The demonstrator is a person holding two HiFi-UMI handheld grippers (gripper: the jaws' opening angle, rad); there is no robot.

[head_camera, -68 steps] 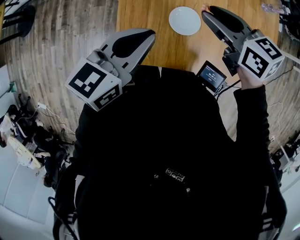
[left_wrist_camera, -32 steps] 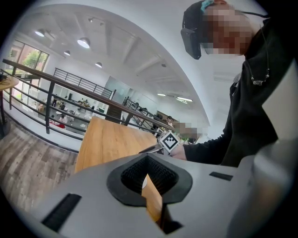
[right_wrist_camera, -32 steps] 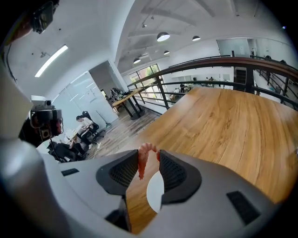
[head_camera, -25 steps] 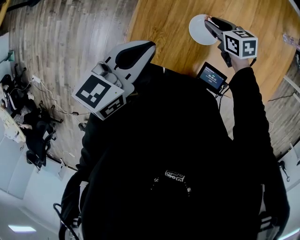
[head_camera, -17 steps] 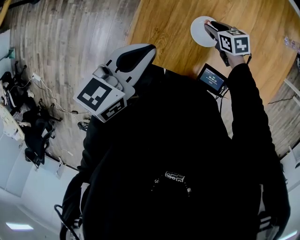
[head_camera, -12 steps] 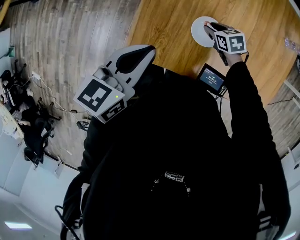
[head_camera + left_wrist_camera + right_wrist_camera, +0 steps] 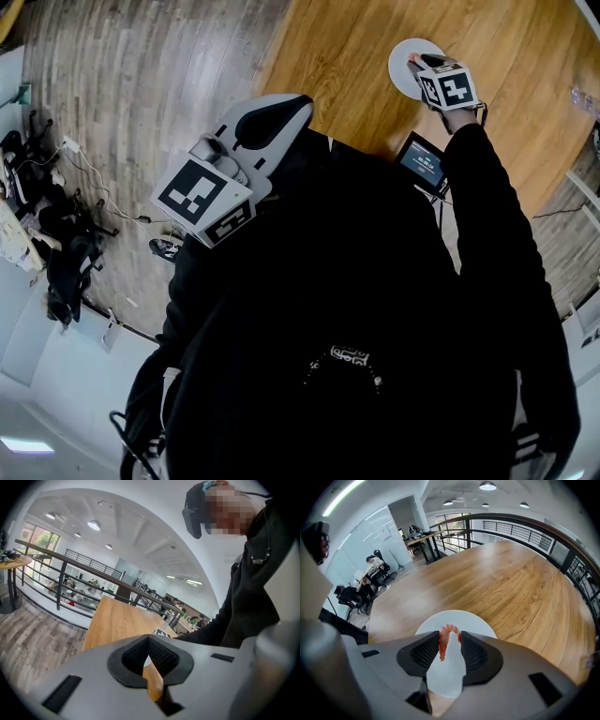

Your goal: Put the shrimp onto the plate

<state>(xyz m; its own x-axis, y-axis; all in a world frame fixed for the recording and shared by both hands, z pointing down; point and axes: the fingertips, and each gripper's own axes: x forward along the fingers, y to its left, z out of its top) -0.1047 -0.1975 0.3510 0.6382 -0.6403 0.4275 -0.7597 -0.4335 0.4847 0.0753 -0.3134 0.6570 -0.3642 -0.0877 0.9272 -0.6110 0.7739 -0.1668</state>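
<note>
right gripper view: shrimp [image 7: 442,643] pinched over plate [image 7: 479,620] | head view: plate half-covered

- The shrimp [image 7: 442,644] between the fingers of the right gripper [image 7: 449,638] is orange-pink, with a paler hanging tail.
- The plate [image 7: 480,623] just beyond those fingers is plain white.
- The table [image 7: 511,583] is honey-brown wood with a fine grain.
- The right gripper and the left gripper [image 7: 149,641] are pale grey with black ribbed pads [image 7: 424,653].
- The cube [image 7: 448,89] on each is white with black square markers.
- The floor [image 7: 141,84] is grey-brown planks.
- The sleeve [image 7: 487,234] is black.
</note>
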